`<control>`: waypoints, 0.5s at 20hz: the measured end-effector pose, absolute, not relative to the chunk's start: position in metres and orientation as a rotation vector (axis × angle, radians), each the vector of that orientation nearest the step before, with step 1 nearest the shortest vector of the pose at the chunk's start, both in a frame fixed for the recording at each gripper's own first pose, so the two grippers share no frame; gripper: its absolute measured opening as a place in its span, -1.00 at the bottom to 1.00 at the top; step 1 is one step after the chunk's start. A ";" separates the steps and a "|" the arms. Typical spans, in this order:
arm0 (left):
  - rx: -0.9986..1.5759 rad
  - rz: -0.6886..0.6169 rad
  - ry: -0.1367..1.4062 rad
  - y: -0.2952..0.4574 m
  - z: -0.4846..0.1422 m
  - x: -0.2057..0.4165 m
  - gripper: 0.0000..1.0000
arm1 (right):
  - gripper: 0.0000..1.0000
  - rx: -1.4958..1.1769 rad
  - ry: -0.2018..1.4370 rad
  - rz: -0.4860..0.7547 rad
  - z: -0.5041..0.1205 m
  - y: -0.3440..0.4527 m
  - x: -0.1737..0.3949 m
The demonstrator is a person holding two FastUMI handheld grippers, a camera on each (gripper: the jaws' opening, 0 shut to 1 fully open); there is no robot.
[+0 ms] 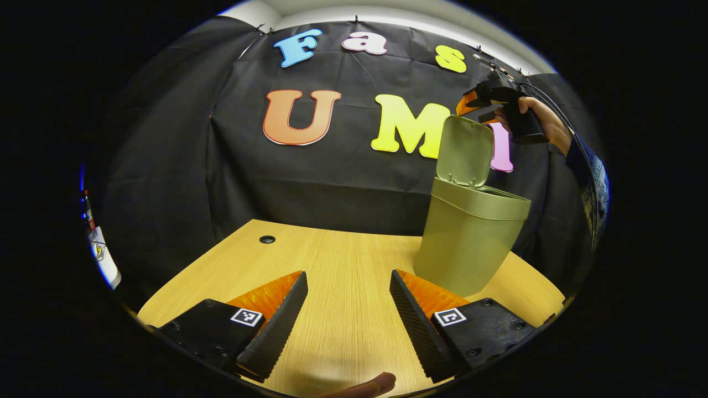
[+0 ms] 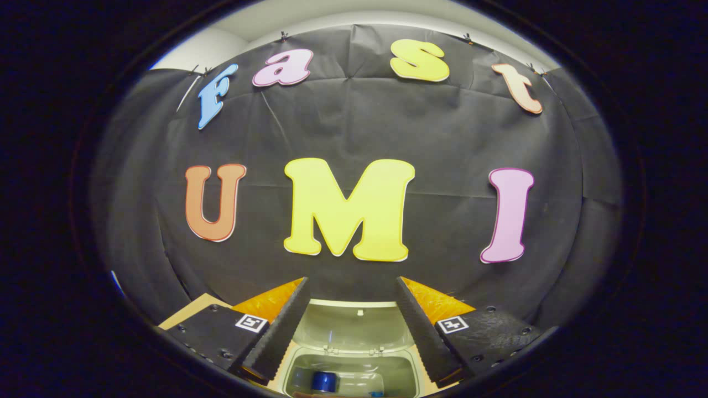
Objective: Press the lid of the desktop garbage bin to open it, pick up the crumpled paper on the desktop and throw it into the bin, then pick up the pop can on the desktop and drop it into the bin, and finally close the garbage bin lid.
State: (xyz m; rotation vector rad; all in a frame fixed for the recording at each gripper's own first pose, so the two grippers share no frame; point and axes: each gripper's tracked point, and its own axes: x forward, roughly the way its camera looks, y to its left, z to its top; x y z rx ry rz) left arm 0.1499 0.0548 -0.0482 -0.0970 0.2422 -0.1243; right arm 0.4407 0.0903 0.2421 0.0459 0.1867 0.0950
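The olive-green garbage bin stands on the right of the wooden table, its lid swung upright. My left gripper hovers low over the table to the bin's left, open with nothing between its fingers. A hand holds my right gripper above the bin's lid. In the right gripper view, the right gripper is open and empty, directly over the bin's mouth. The blue pop can lies inside the bin, beside a pale shape I cannot make out.
A small round cable hole sits near the table's far left edge. The black cloth wall closes off the back, just behind the bin. A fingertip shows at the bottom of the left gripper view.
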 end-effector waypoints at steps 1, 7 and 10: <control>-0.096 -0.127 0.236 0.055 -0.047 0.150 0.94 | 0.91 0.072 0.204 0.107 0.239 0.090 0.439; -0.059 -0.158 0.202 0.042 -0.040 0.144 1.00 | 0.91 0.079 0.215 0.152 0.229 0.083 0.402; -0.064 -0.197 0.209 0.029 -0.043 0.139 0.92 | 0.86 0.074 0.236 0.161 0.208 0.083 0.383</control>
